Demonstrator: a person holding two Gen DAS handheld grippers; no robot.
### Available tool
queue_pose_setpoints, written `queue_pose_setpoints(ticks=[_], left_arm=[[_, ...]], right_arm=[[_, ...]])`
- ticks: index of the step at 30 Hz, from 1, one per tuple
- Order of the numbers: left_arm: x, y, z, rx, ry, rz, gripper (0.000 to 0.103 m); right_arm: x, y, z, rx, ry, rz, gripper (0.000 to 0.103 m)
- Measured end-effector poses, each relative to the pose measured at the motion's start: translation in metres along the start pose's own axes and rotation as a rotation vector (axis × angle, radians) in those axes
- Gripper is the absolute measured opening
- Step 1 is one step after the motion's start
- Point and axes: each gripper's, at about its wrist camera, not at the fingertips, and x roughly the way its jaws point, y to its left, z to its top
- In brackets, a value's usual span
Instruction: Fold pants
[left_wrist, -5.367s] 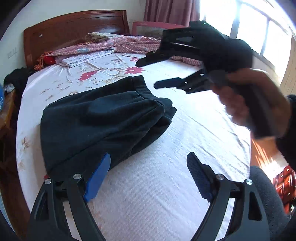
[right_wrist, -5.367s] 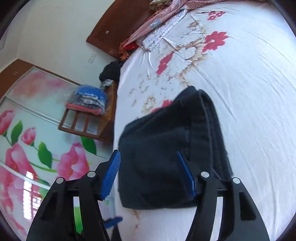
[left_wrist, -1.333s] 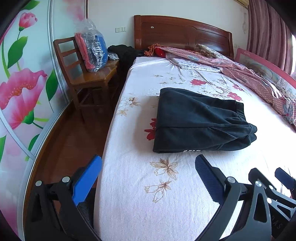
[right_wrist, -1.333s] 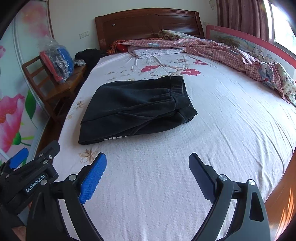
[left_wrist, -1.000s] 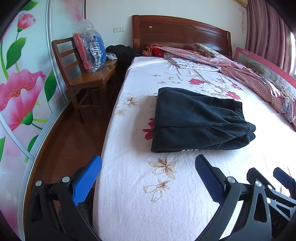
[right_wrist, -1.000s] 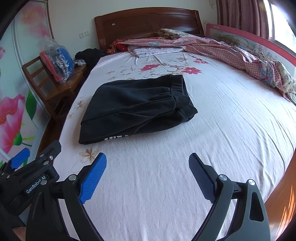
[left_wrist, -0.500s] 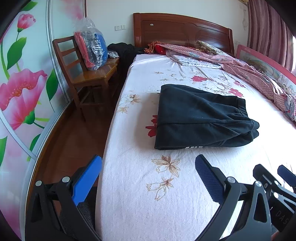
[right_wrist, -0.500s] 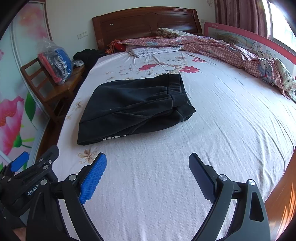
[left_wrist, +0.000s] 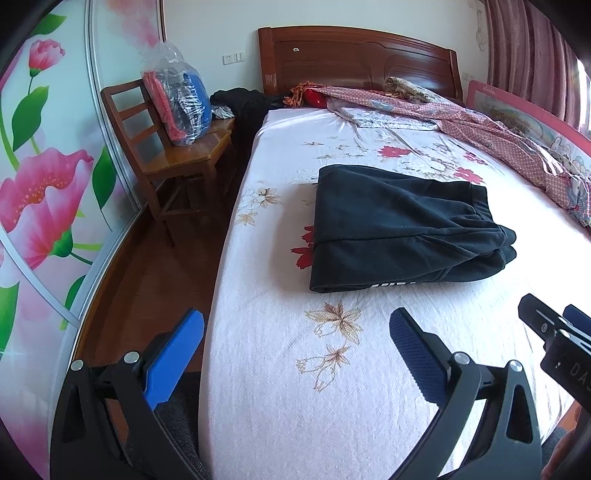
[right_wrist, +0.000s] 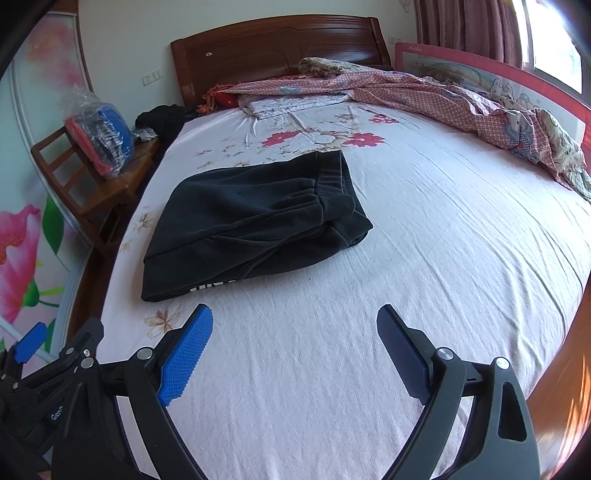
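Seemingly finished, the black pants (left_wrist: 402, 229) lay folded in a compact bundle on the bed (left_wrist: 280, 387), toward its left side, touched by nothing. Left gripper (left_wrist: 295, 341) hovered near the foot of the bed, fingers spread wide and empty. Right gripper (right_wrist: 293, 334) hovered beside it, likewise spread, empty.

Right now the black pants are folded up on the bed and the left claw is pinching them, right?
Not quite. The black pants are folded on the bed, but the left claw is open and apart from them, as the left wrist view shows.
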Motion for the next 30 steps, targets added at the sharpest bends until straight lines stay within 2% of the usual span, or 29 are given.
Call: queue_pose_setpoints(ticks=[21,26,30], left_arm=[[0.0018,0.0039,0.0027,-0.014,0.008,-0.003,0.101],[-0.0008,0.0039,0.0042,-0.012,-0.009,0.012,0.101],[-0.0054,0.0065,0.0043,-0.035,-0.032,-0.018,0.101]], right_arm=[[0.0033,0.0034,-0.0031,-0.008,0.012,0.013,0.090],[0.0035,0.0045,-0.0034,-0.012,0.012,0.011,0.090],[0.0029,0.0056,-0.0046,-0.016,0.016,0.012,0.090]])
